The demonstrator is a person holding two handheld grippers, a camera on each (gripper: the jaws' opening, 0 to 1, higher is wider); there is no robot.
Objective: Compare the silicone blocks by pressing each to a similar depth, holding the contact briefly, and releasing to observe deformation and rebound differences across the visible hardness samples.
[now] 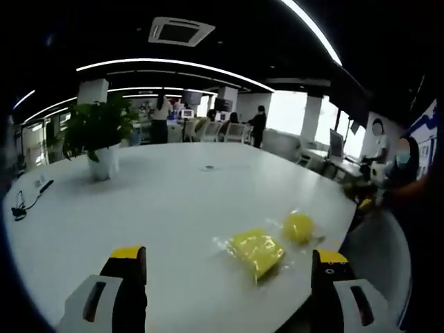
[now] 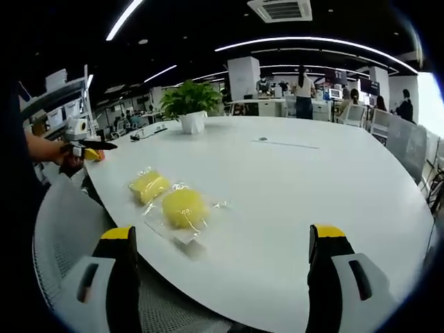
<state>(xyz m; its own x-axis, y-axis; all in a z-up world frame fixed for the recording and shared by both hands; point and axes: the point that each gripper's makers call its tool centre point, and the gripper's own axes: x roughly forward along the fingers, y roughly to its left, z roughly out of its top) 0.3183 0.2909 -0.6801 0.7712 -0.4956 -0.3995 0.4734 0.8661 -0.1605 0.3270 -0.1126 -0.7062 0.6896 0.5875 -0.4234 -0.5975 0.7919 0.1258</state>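
The white table [image 1: 173,201] spreads wide ahead of me, its near edge curving just past my fingers. Two yellow silicone blocks in clear wrap lie near that edge: a square block [image 1: 257,250] and a round block [image 1: 299,226]. My left gripper [image 1: 229,277] and right gripper [image 2: 225,267] hang released, above and apart from both

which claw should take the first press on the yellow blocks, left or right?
Left, probably. The bagged square block lies just ahead between the open left claw tips. From the open right claw, the round block sits off toward its left tip. Neither touches anything yet.
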